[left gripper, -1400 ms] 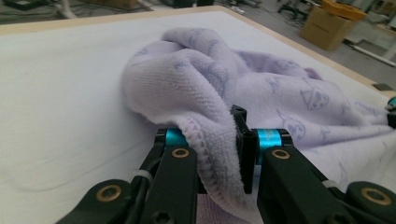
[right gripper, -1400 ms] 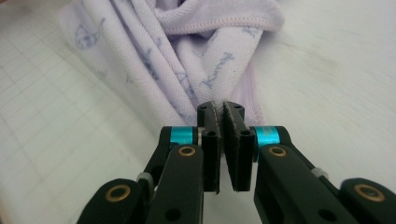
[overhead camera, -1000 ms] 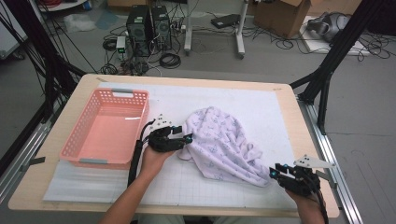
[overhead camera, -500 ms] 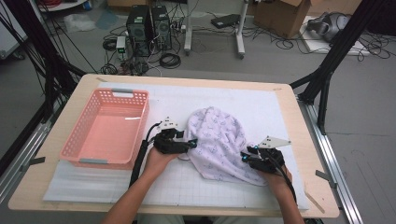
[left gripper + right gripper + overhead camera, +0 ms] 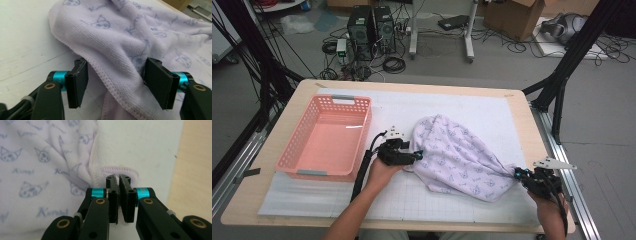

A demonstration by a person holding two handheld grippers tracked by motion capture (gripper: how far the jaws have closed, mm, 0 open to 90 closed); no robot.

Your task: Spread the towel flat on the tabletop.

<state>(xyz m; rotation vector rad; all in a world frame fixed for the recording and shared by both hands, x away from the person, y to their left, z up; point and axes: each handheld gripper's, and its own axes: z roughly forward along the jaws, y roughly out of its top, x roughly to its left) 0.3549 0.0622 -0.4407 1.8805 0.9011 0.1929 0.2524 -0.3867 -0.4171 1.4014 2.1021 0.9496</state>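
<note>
The towel [image 5: 462, 157] lies bunched mid-bench on the white mat [image 5: 492, 112]; the right claw [image 5: 518, 174] has just been closing and pinches its corner; the left claw [image 5: 416, 156] gapes around a fold — unclenched; a pink basket [image 5: 324, 137] sits left, well apart.

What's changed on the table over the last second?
The right gripper went in to the towel, its jaws have just been closing, and it now pinches the towel's right corner, drawn out toward the table's right edge. The left gripper stayed at the towel's left edge, jaws apart around the hem. The basket hasn't moved.
</note>
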